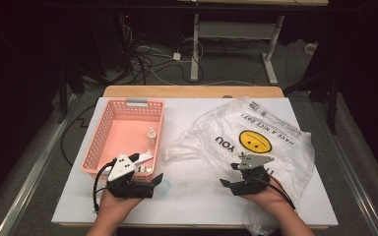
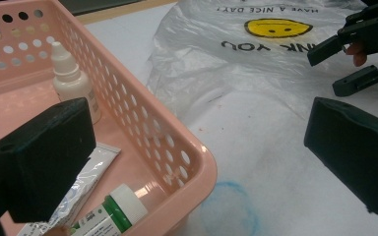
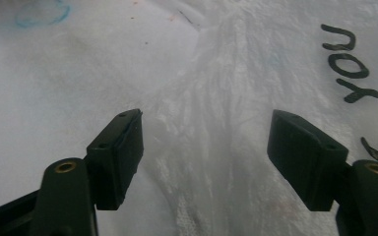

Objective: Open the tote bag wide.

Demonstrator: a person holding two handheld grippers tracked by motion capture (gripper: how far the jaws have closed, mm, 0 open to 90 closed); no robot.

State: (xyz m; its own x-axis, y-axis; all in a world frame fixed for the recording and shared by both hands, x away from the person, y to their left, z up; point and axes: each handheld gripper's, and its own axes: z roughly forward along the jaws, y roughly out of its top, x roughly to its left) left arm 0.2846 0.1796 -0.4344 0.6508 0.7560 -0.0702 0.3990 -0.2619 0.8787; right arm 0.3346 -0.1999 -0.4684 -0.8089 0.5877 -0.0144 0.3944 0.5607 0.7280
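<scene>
the left gripper (image 1: pixel 158 180) is a black, blocky tool with a pale grey three-cornered plate on top, dotted with small dark holes. a black cable loops out from its left side and curls back toward the near edge. its jaws are thick matte-black blocks with squared faces and a small round hole in each end.

the right gripper (image 1: pixel 224 183) is the same make: black body, grey three-cornered plate, black cable trailing along the forearm. its jaws are flat black pads on black links, each link pinned by a brass-coloured rivet. both forearms are bare, with no sleeves.
</scene>
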